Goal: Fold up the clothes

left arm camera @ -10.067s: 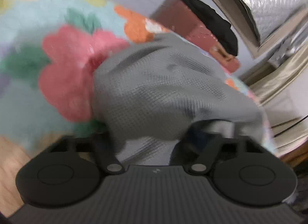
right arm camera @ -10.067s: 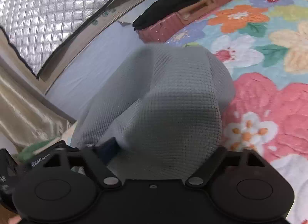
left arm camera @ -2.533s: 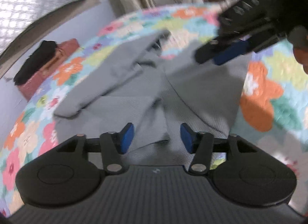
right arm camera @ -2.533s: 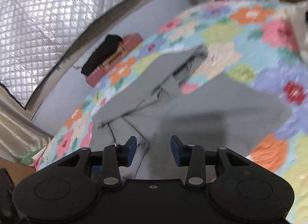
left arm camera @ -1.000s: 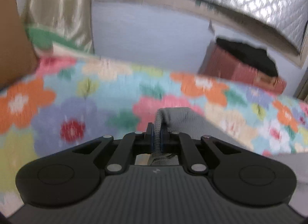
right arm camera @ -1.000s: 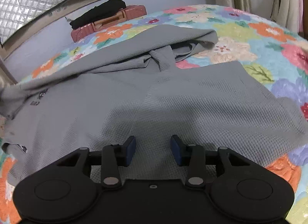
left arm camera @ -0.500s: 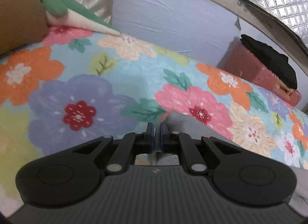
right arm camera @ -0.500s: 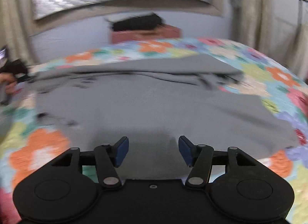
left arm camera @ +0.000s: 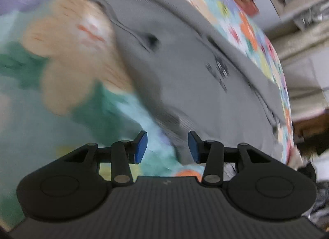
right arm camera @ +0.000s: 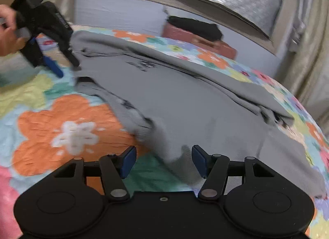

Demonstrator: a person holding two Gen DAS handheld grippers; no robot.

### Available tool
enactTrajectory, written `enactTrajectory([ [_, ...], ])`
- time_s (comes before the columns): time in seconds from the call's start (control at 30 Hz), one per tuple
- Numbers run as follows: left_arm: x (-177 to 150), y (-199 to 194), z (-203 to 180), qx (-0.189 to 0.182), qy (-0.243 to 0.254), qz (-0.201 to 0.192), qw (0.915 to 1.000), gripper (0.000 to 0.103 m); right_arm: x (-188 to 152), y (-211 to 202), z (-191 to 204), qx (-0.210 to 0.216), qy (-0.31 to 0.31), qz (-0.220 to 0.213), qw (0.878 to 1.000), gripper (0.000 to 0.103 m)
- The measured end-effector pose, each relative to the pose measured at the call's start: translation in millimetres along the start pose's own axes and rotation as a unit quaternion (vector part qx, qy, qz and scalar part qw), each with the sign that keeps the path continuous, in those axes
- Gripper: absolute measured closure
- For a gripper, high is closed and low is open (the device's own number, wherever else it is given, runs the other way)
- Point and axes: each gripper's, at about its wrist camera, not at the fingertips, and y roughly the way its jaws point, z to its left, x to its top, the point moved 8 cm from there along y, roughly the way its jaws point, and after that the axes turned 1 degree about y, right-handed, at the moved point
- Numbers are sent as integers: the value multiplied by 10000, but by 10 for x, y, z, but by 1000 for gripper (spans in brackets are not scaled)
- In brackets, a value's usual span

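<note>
So the grey shirt (right arm camera: 185,99) is spread out on the bed with the floral bedspread (right arm camera: 61,123), and its long axis runs diagonally through the right wrist view, from the upper left of the frame down to the lower right. One strip along the far edge looks folded over already, so I'd guess we're partway into the fold.

The right gripper (right arm camera: 163,159) is wide open, nothing in it, and the near hem of the shirt sits right between and just ahead of its fingers at the bottom centre of the frame. That's the relation that matters imo: the edge is dead ahead, so a short push forward and a pinch should do it.

The left gripper (right arm camera: 61,68) shows up in the upper left of that same view, at the other end of the shirt, also open and empty. In its own view (pretty blurry), the left gripper (left arm camera: 167,146) has a shirt (left arm camera: 205,74) edge just ahead of its right finger, bedspread (left arm camera: 51,95) under the left one.

Each hand looks nearest to its own end, so a two-handed grab along the near edge seems likely. Can't tell whether either is touching the fabric.
</note>
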Motion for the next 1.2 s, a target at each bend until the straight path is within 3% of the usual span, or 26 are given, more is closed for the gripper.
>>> enactTrajectory([
  [0.07,9,94,-88,81,149,-109,9998,49,-10,54,-11,-148,47,22,9999,38],
  [0.13,58,165,-117,-99,-78,-279,9995,26,-13,121,-33,-193,118,-15,9997,38],
  [0.2,103,222,-141,-229,-228,-453,9984,22,16,226,-26,-245,203,-58,9995,39],
  [0.23,118,233,-151,-231,-207,-547,9980,31,38,279,-6,-287,205,-86,9993,40],
  [0.27,133,245,-160,-232,-185,-641,9975,47,60,332,14,-330,207,-114,9992,45],
  [0.3,136,267,-169,-141,-47,-695,9975,90,80,371,40,-320,201,-166,9991,51],
  [0.33,123,306,-167,-2,122,-688,9976,95,89,395,70,-246,197,-183,9993,77],
  [0.37,116,318,-161,55,165,-708,9973,95,87,400,95,-203,139,-148,9996,92],
  [0.57,155,113,-198,102,325,-1100,9933,96,112,179,115,70,148,-159,9997,94],
  [0.7,89,-102,-432,558,1166,-1628,9781,97,140,87,113,147,293,-203,9993,94],
  [0.8,49,-297,-563,720,1380,-2041,9665,97,155,26,111,187,357,-216,9990,94],
  [1.03,-317,-571,-526,825,1275,-1882,9703,97,83,-315,125,417,264,42,9988,94],
  [1.2,-622,-504,-439,1296,1588,-1494,9673,97,-118,-315,249,501,173,521,9972,93],
])
